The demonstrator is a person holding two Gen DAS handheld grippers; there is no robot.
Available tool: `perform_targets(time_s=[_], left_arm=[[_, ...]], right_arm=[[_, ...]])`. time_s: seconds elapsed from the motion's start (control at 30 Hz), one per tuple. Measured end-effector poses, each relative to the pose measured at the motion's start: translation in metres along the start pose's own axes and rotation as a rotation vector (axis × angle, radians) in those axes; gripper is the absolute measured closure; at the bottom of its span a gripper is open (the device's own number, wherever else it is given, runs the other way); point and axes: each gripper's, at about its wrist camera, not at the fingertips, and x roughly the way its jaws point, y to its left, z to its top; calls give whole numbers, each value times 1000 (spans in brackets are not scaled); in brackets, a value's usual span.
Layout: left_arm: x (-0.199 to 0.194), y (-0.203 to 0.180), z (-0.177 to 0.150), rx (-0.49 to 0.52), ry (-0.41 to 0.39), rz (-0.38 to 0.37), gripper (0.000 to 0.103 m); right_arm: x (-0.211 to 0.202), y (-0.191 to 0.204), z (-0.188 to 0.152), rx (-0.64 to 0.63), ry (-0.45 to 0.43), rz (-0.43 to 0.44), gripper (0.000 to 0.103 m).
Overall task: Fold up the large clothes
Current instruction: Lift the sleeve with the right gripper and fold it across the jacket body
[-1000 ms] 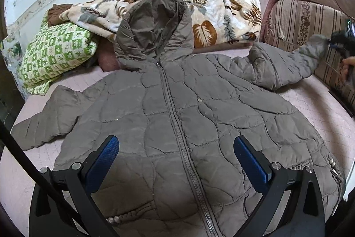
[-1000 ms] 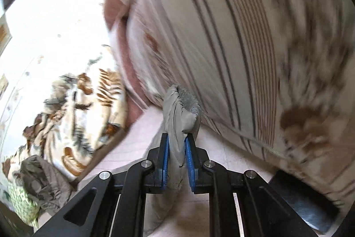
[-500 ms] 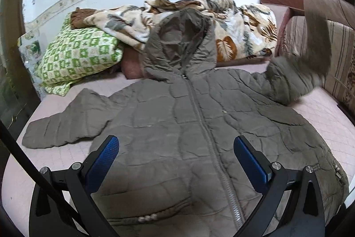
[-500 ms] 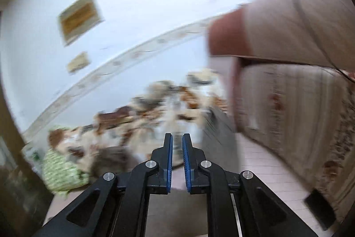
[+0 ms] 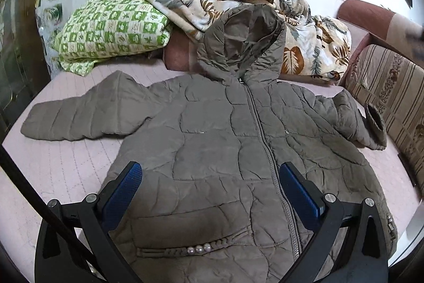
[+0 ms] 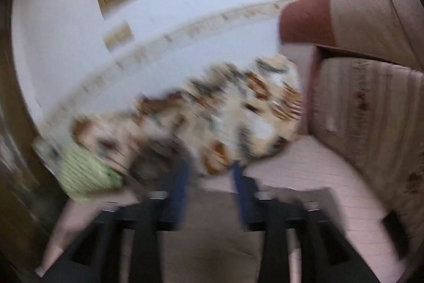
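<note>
One large quilted jacket point(image 5: 228, 150), grey-brown and zipped shut, lies front up on the pink quilted bed point(image 5: 66, 171), its hood point(image 5: 241, 41) propped against a leaf-print blanket point(image 5: 312, 49) at the far end. One sleeve point(image 5: 79, 116) stretches flat toward the left of the view; the other sleeve point(image 5: 355, 118) lies bunched near a striped sofa cushion point(image 5: 392, 97), cuff curled upward. A green checked pillow point(image 5: 111, 28) sits beyond the flat sleeve.

My left tongs point(image 5: 209, 192) hang over the jacket's lower half, spread wide and empty (the blue pads frame the zip and a pearl-trimmed pocket). My right tongs point(image 6: 209, 177) are blurred in their own view, jaws opening with nothing between them.

I judge the folding has barely begun: the jacket is spread out, sleeves not yet brought in. Next, I think, a sleeve wants pinching near its cuff and carrying across the chest, laid smooth so the padding does not spring back.
</note>
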Motion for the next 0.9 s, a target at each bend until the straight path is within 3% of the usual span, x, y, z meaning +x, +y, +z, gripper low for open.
perform_targets(time_s=[0.03,0.17,0.3,0.53,0.57,0.6,0.63,0.67,0.73,0.9], left_arm=[[2,-2,0,0,6,-4,0],[10,-17,-2,29,21,-14,0],[22,-34,-3,77,34,-1,0],[37,-52,-2,131,47,-2,0],[38,-53,-3,137,47,-1,0],[39,-54,-3,143,47,0,0],[38,-54,-3,145,46,-1,0],[38,-54,-3,146,45,-3,0],[36,-53,-2,144,38,-8,0],[29,-47,-1,126,27,-14,0]], right_arm=[[8,-10,-12,-43,36,-57,31],[49,-48,-73,-206,178,-230,31],[93,-75,-123,-296,289,-325,31],[142,-109,-143,-433,343,-485,25],[148,-116,-142,-433,363,-478,28],[157,-128,-141,-411,415,-461,39],[158,-135,-139,-388,432,-451,72],[155,-141,-134,-349,425,-435,78],[136,-149,-119,-265,348,-399,83],[88,-156,-77,-80,209,-292,85]])
